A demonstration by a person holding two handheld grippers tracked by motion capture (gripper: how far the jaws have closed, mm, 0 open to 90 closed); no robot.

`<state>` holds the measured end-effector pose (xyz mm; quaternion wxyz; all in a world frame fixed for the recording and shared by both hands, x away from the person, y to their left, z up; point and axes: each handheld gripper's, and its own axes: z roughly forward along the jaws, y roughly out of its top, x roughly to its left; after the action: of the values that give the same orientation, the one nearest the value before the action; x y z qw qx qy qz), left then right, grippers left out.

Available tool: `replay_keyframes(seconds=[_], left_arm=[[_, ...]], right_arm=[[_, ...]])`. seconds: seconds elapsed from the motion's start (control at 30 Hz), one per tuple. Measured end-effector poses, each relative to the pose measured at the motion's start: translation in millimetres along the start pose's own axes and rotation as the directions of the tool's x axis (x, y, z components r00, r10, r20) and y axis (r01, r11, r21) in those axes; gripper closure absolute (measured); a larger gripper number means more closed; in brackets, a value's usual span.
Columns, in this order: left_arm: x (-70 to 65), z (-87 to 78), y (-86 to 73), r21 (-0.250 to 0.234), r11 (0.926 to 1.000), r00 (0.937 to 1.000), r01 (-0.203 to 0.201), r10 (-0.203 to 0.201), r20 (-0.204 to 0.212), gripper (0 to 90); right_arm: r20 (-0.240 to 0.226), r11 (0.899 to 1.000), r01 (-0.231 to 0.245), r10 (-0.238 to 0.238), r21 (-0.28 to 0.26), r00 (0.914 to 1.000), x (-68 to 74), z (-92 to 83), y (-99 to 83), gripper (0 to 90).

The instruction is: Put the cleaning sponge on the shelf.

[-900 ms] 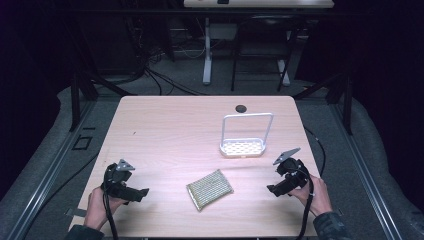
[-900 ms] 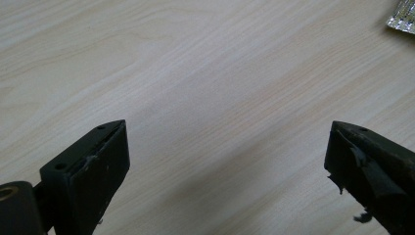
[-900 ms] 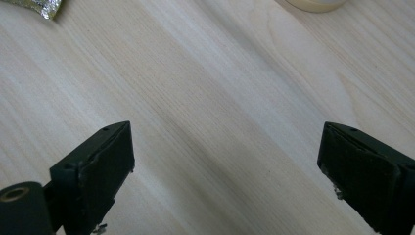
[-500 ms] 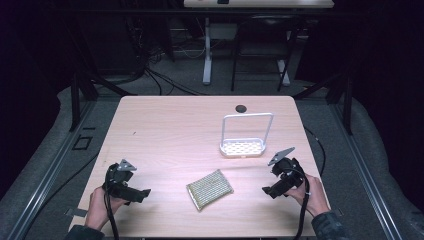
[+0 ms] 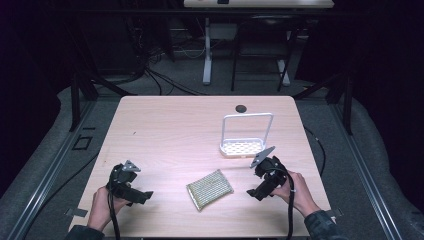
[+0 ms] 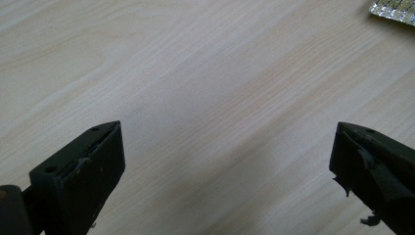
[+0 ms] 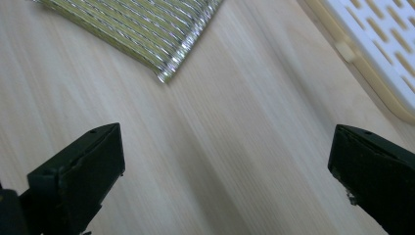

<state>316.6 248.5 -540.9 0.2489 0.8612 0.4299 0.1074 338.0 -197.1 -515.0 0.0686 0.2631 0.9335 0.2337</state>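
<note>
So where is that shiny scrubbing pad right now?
In the high view the scrubbing pad lies flat near the table's front edge, between both grippers, nearer the right gripper.

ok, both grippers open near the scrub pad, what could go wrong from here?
1. The scrub pad lies flat on the table; the right gripper, jaws wide open, may scrape the wood or push the pad instead of pinching it.
2. The white rack stands close behind the right gripper; a lift could clip its wire handle.
3. The left gripper is open beside the pad, so both could crowd it.
</note>
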Motion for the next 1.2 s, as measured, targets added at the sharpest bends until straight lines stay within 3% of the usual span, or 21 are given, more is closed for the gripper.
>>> replay_keyframes(seconds=[0.23, 0.47, 0.67, 0.7, 0.73, 0.83, 1.13, 1.2], left_arm=[[2.4, 1.6, 1.3, 0.001, 0.9999, 0.9999, 0.011, -0.011, 0.004, 0.3], [1.2, -0.5, 0.8, -0.015, 0.9998, 0.9999, 0.014, -0.014, 0.008, 0.3], [1.8, -0.1, 1.4, -0.014, 0.9998, 0.9999, 0.012, -0.012, 0.008, 0.3], [1.8, -0.1, 1.4, -0.014, 0.9998, 0.9999, 0.012, -0.012, 0.008, 0.3], [2.3, -0.9, 1.5, -0.021, 0.9997, 0.9999, 0.011, -0.011, 0.005, 0.3], [4.4, -2.9, 0.7, -0.025, 0.9995, 0.9998, 0.019, -0.019, 0.004, 0.3], [4.9, -6.0, -2.4, -0.036, 0.9990, 0.9997, 0.024, -0.024, 0.001, 0.3], [6.3, -6.4, -3.2, -0.030, 0.9993, 0.9997, 0.023, -0.023, 0.004, 0.3]], right_arm=[[-0.056, 0.996, 0.085, -0.084, 0.011, 0.9949, 15.3, 12.9, 22.0, 0.0], [-0.093, 0.987, 0.163, -0.162, -0.005, 0.9823, 27.5, 24.2, 46.6, 0.0], [-0.134, 0.969, 0.247, -0.245, -0.003, 0.9601, 33.4, 39.2, 67.3, 0.0], [-0.134, 0.969, 0.247, -0.245, -0.003, 0.9601, 33.4, 39.2, 67.3, 0.0], [-0.154, 0.961, 0.278, -0.275, 0.001, 0.9492, 35.5, 45.6, 74.1, 0.0], [-0.158, 0.950, 0.311, -0.306, 0.010, 0.9388, 39.9, 56.7, 82.6, 0.0], [-0.191, 0.934, 0.351, -0.333, 0.070, 0.9236, 46.1, 84.1, 94.8, 0.0], [-0.187, 0.934, 0.348, -0.329, 0.081, 0.9256, 45.4, 85.8, 94.8, 0.0]])
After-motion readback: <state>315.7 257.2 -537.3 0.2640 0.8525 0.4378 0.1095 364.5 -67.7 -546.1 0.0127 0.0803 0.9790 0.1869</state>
